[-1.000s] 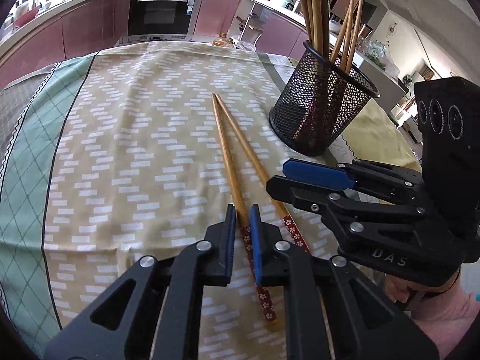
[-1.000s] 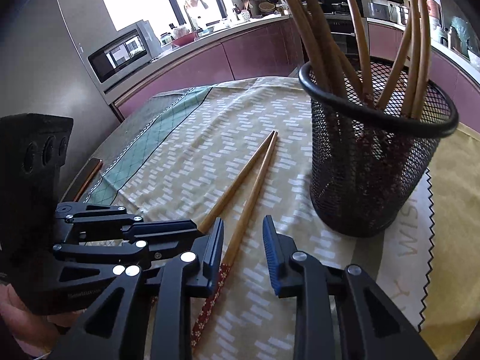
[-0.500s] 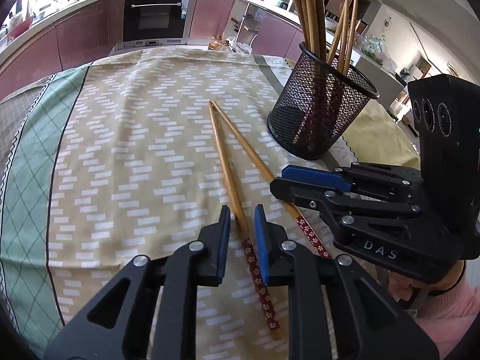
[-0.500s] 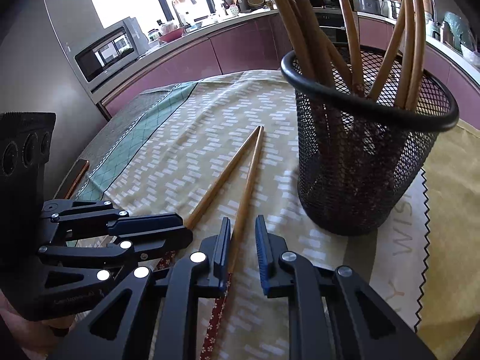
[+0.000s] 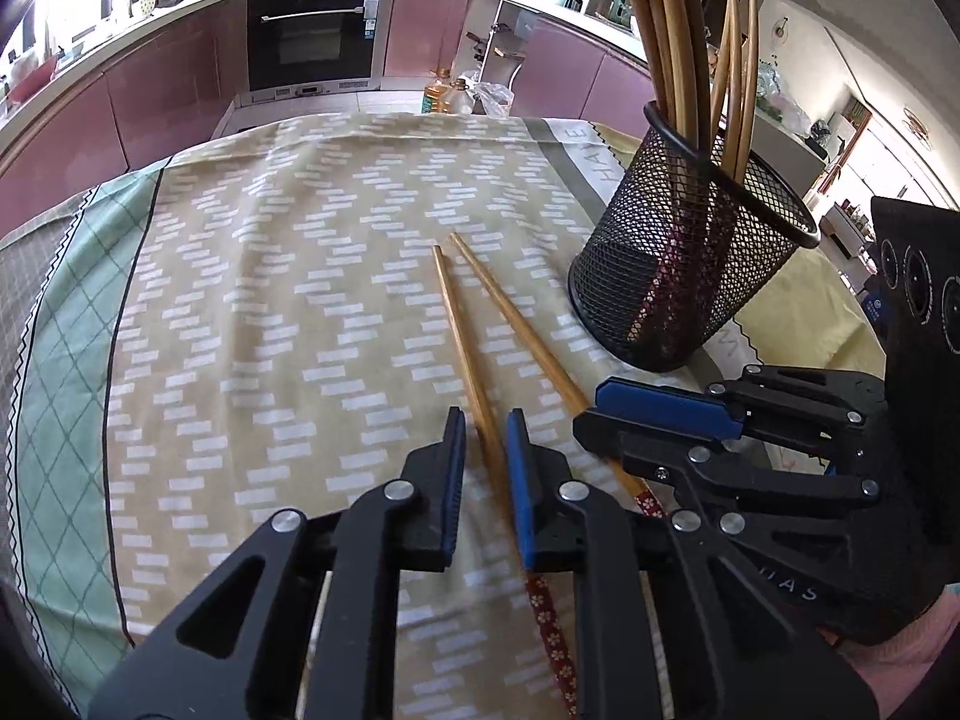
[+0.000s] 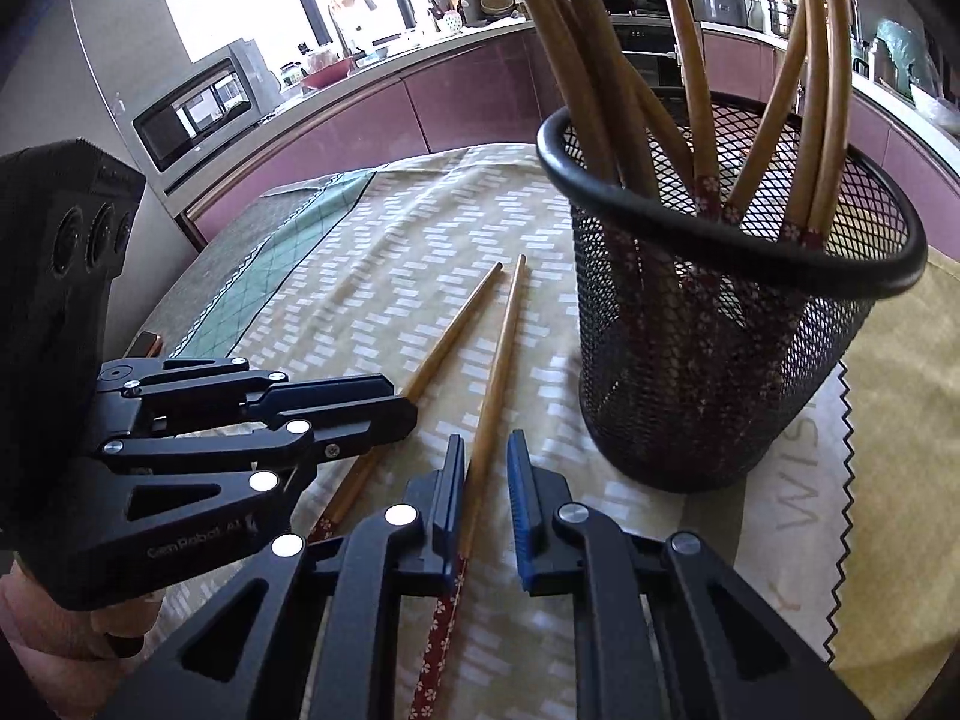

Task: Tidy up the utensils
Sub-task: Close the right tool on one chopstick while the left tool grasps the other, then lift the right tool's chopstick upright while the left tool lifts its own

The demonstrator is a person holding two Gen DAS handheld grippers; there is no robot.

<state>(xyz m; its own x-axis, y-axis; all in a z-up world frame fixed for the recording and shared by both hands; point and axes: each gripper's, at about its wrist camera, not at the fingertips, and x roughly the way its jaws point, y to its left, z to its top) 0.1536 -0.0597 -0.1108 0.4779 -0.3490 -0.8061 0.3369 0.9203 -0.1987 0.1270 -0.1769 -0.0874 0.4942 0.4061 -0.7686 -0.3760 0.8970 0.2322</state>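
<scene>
Left wrist view: left gripper [image 5: 485,468] jaws closing, narrow, around one chopstick [image 5: 465,360] on the tablecloth [image 5: 270,312].
Right gripper [image 6: 485,474]: narrow, straddling second chopstick [image 6: 495,384].
Holder [image 6: 720,360]: mesh, beside them, holding other chopsticks.

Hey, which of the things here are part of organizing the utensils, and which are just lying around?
Part of the job: two loose chopsticks, black mesh holder, standing chopsticks in it.
Just lying about: oil bottles, plastic bag, microwave, oven.
</scene>
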